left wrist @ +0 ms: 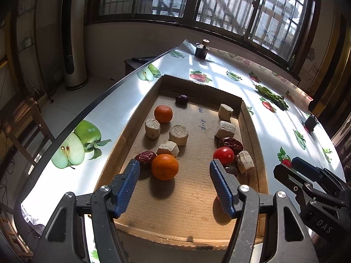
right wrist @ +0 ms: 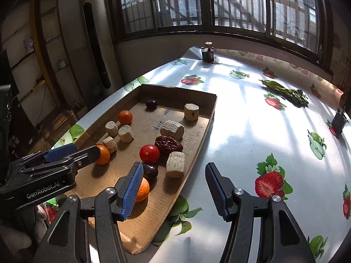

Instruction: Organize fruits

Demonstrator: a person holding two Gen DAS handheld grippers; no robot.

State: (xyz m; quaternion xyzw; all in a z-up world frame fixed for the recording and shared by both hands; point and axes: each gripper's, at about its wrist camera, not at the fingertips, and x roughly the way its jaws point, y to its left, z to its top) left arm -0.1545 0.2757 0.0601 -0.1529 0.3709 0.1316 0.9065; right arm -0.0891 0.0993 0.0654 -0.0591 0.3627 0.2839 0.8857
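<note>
Beige chunks (left wrist: 178, 134), dates (left wrist: 231, 144) crowding oranges (left wrist: 165, 167), tomato (left wrist: 223, 155) in cardboard tray (left wrist: 140, 109)

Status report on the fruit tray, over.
Both tongs open, nothing held: left, right. Oranges, tomato, dates loose in tray among beige chunks. Nothing blocking.

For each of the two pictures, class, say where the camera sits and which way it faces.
Left wrist: on the left hand-held gripper, looking down along its open fingers into the cardboard tray; the right hand-held gripper shows.
Right wrist: on the right hand-held gripper, facing the tray's right edge and tablecloth; the left hand-held gripper shows.
Shared: tray, cherry tomato.
</note>
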